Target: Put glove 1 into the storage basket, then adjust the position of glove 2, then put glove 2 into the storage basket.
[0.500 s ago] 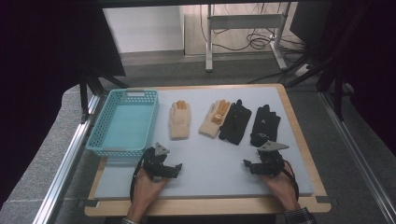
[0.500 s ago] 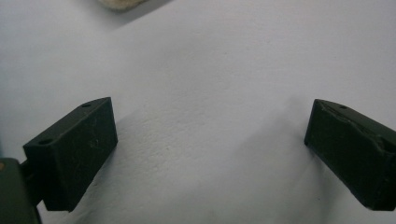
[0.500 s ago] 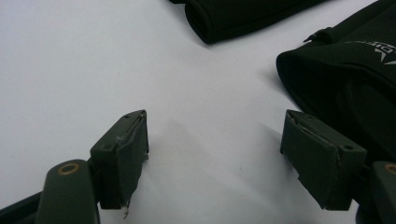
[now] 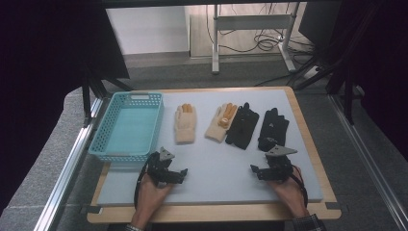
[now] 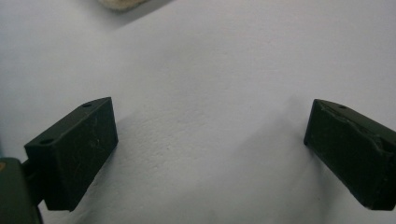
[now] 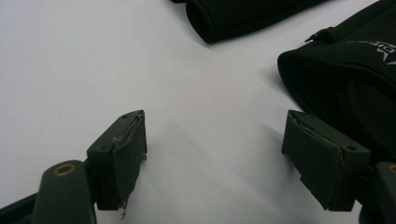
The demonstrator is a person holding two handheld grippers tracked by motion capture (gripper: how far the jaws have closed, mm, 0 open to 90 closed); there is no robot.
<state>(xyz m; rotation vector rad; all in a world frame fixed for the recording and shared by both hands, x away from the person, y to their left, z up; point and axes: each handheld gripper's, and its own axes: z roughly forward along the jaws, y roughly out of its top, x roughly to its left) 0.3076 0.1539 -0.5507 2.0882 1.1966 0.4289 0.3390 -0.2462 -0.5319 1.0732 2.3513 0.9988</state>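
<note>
Both claws rest released on the pale grey tabletop (image 4: 216, 168) with nothing between their jaws: the left claw (image 4: 177, 174) at seven o'clock, the right claw (image 4: 256, 172) at five. The nearest thing is the black fabric glove with white print (image 4: 273, 129), just beyond the right claw at its one o'clock. I would nose that claw low onto the cuff, pinch one fabric layer, then carry it to the turquoise plastic mesh basket (image 4: 108, 139) at ten o'clock
</note>
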